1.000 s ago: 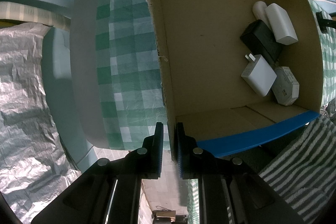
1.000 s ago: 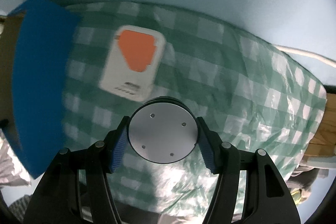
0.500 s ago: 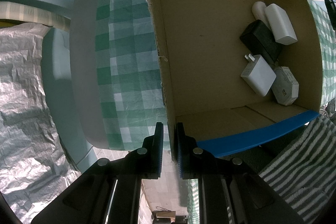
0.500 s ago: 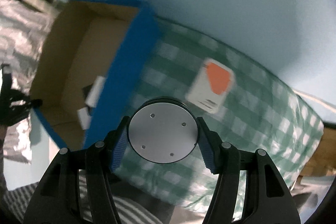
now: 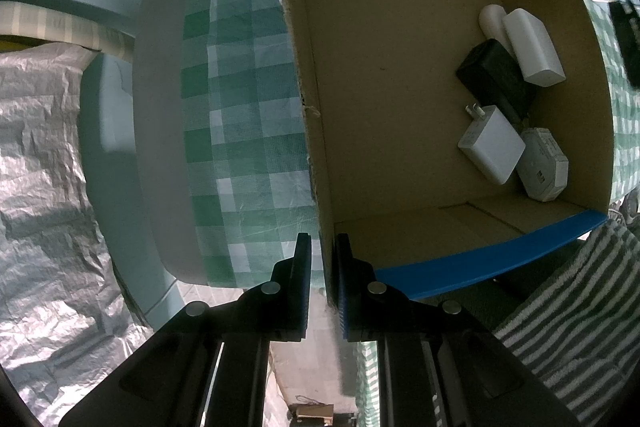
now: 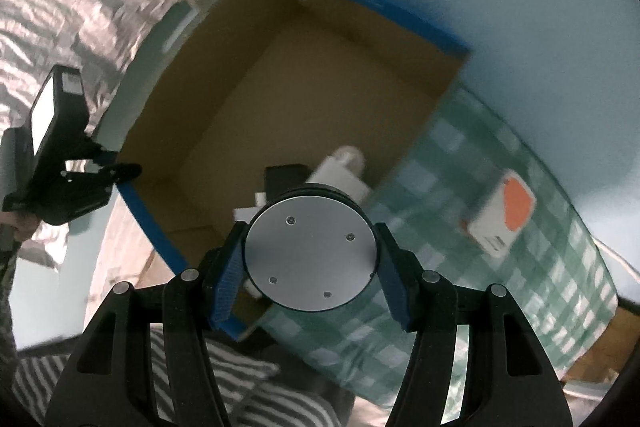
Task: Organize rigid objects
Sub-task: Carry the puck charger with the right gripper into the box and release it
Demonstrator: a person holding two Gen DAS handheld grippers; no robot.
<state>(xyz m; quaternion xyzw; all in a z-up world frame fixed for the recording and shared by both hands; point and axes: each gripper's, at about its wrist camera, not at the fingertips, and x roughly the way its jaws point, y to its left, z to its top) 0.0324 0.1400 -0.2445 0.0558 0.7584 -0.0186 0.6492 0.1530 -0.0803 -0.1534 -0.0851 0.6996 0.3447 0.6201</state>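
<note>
My left gripper (image 5: 323, 259) is shut on the near corner wall of an open cardboard box (image 5: 312, 131) with a blue outside. Inside the box lie a white charger (image 5: 491, 143), a black adapter (image 5: 496, 77), a white block (image 5: 534, 47) and another white device (image 5: 544, 169). My right gripper (image 6: 310, 255) is shut on a round silver disc (image 6: 310, 253) and holds it above the box's near right corner (image 6: 280, 115). A white device with an orange face (image 6: 500, 217) lies on the green checked cloth to the right of the box.
The green checked cloth (image 5: 240, 131) covers the table under the box. Silver crinkled sheeting (image 5: 40, 187) hangs at the left. A striped towel (image 5: 568, 307) lies at the near side. My left gripper's body (image 6: 60, 163) shows at the box corner in the right wrist view.
My right gripper has swung left with the silver disc, from over the orange-faced device to over the box. My left gripper and the box have stayed put.
</note>
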